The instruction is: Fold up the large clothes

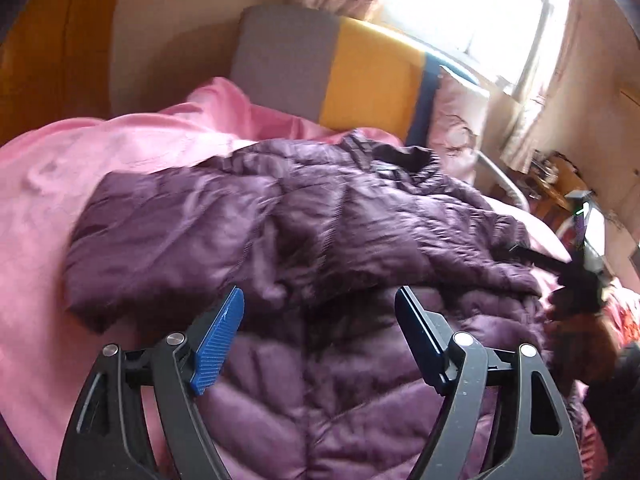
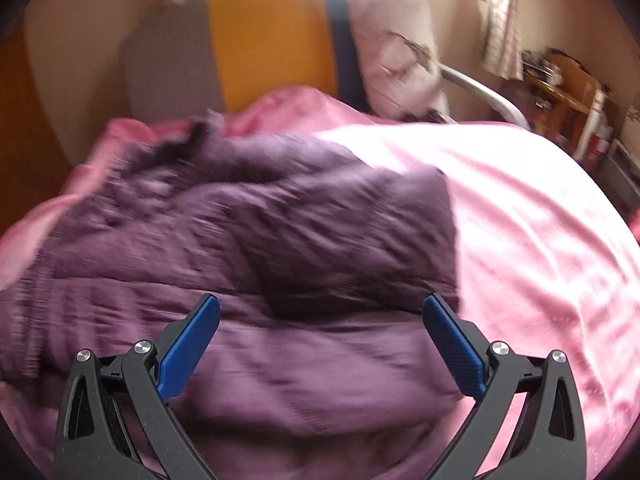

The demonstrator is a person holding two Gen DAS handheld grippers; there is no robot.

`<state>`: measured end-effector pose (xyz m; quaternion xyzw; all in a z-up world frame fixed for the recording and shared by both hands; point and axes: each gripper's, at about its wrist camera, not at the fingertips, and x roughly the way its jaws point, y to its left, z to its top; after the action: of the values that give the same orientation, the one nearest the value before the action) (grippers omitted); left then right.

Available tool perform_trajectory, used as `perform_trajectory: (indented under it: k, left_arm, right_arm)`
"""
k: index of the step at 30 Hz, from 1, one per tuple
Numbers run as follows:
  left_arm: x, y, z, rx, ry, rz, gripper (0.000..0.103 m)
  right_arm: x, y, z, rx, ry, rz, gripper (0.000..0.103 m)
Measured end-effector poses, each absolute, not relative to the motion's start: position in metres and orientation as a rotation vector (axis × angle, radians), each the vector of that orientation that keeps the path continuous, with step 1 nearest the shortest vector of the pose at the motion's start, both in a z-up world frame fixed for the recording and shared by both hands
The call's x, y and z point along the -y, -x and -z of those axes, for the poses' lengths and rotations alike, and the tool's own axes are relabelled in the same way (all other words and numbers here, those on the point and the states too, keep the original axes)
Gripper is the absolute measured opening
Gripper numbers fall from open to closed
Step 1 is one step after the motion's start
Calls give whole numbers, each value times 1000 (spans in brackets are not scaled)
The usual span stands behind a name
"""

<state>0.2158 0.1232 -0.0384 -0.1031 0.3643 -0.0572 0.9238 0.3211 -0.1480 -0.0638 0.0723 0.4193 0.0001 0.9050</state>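
A purple quilted jacket lies on a pink bedspread, with one sleeve folded across its body. My left gripper hovers over the jacket's lower body, jaws wide open, nothing between them. In the right wrist view the jacket fills the left and middle, a folded part lying on top. My right gripper is above it, open and empty. At the right edge of the left wrist view a dark, blurred tool with a hand sits by the jacket's side.
A headboard of grey, yellow and blue panels stands at the far end, with a pale pillow leaning on it. A white rail and a cluttered wooden shelf lie to the right. Bare pink bedspread spreads right of the jacket.
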Motion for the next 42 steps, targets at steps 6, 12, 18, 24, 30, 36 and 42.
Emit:
perform_trajectory:
  k: [6,12,18,24,30,36,42]
  left_arm:
    - [-148,-206,56,-789,316,-7,77]
    - [-166,-203,64,-810,378,-41,77]
    - [-174,-208,63,-812,401,-66,77]
    - [-172,-228,56,-810,367,-86,77]
    - [-169,-253,53,-818,310,-135,77]
    - [-175,-273,61,-849,325,-195,77]
    - [-175,-290,72,-895,293,-231,77]
  right_arm:
    - [48,-313,33,-892,-232,-459,101]
    - [-41,-327,59,-1058,-201,-571,50]
    - [-63,-322,15,-954,-101,-545,11]
    - [-23,-323,-41,-796,-198,-495,9]
    - [32,-328,-62,-717,-255,-400,9]
    - [85,-328,-43,-742,-321,-305,9]
    - [130,-320,-16,-778,-341,-195,8]
